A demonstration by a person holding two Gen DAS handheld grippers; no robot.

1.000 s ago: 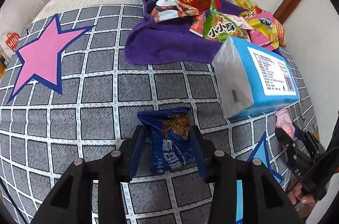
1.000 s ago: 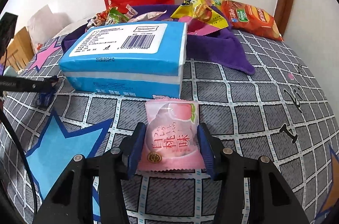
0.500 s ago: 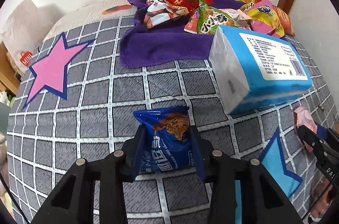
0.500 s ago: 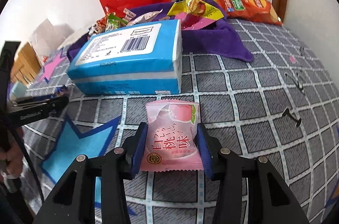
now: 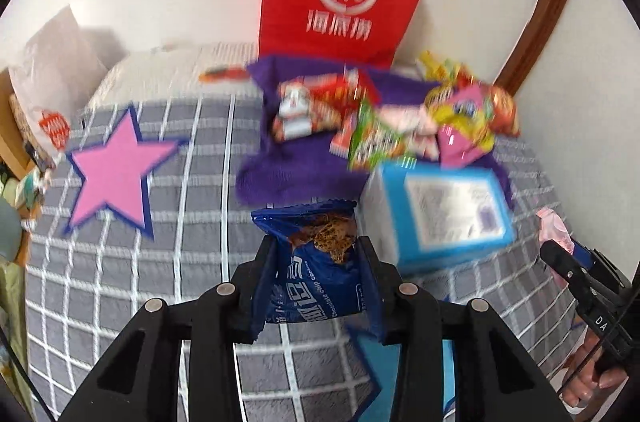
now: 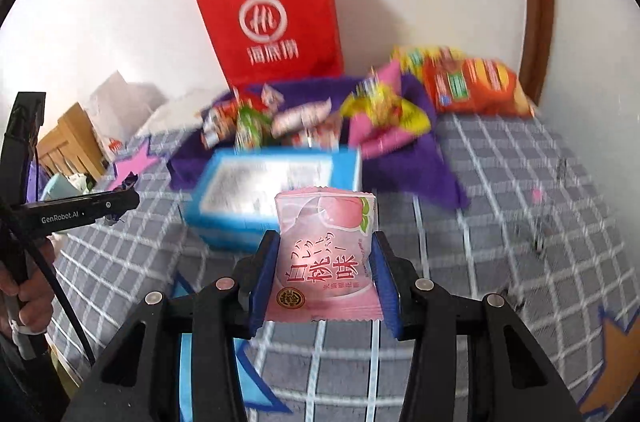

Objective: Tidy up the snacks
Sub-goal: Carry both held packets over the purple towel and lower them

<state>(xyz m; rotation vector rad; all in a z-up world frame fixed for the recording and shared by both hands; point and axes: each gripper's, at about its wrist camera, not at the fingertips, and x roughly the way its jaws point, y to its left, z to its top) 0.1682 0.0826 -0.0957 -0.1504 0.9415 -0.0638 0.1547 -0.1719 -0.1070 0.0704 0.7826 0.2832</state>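
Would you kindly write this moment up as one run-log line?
left gripper: shut on blue cookie packet | right gripper: shut on pink peach packet | both lifted off bedspread

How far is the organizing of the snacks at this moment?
Done: nothing looks sorted yet. In hand: the left hand-held gripper is shut on a blue cookie packet, and the right hand-held gripper on a pink peach packet. Left: many snacks lie loose on the purple cloth, before the red paper bag.
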